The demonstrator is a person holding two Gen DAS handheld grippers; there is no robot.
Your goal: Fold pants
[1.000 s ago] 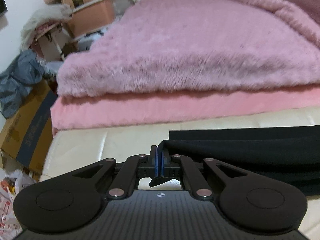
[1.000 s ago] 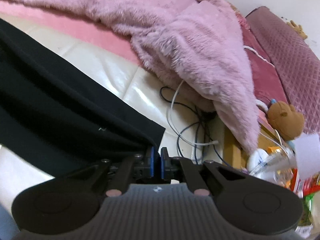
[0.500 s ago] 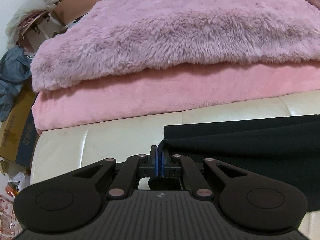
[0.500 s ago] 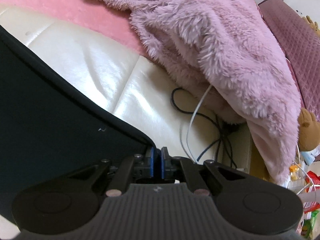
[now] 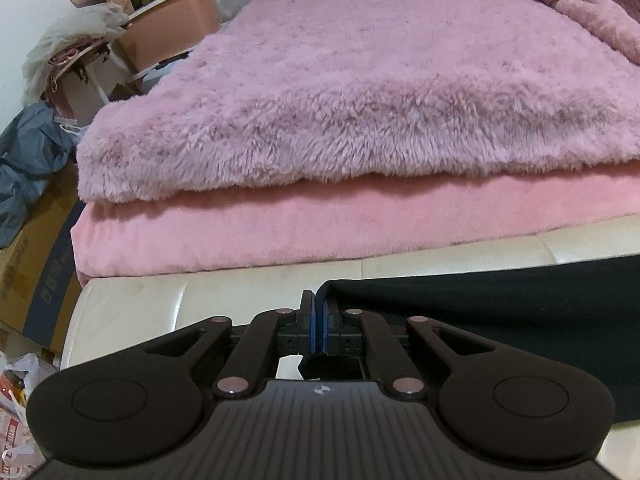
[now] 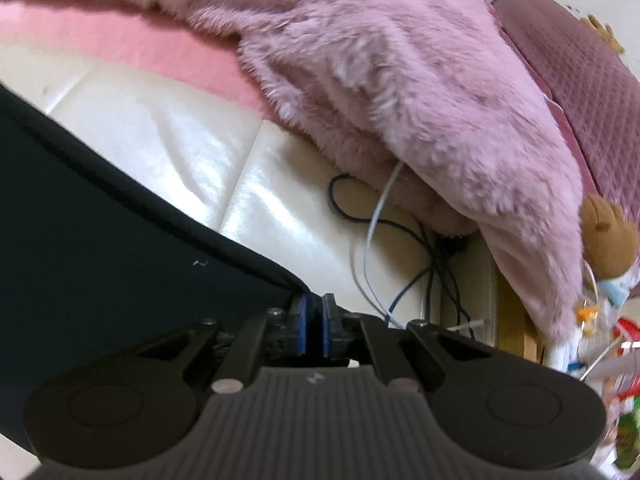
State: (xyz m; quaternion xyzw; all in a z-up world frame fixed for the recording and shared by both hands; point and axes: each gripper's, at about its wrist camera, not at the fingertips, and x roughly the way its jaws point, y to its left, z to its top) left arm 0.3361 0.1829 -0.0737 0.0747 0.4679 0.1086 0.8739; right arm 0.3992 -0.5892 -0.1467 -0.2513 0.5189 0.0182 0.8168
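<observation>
Black pants (image 5: 500, 312) lie stretched over a cream leather surface (image 5: 180, 304). My left gripper (image 5: 318, 308) is shut on the pants' left corner, with the fabric running off to the right. In the right wrist view the same pants (image 6: 100, 220) fill the left side, and my right gripper (image 6: 314, 312) stands at their right corner. Its blue pads (image 6: 303, 314) show a narrow gap and the corner lies against the left pad.
A fluffy pink blanket (image 5: 360, 92) on a pink mattress (image 5: 320, 228) rises just behind the cream surface. Boxes and bags (image 5: 36, 184) crowd the left. Cables (image 6: 400, 240), a draped blanket (image 6: 440, 120) and a plush bear (image 6: 608, 232) lie right.
Both grippers have carried the pants' corners toward the blanket. The left view has tilted back up. The right gripper's pads have parted slightly.
</observation>
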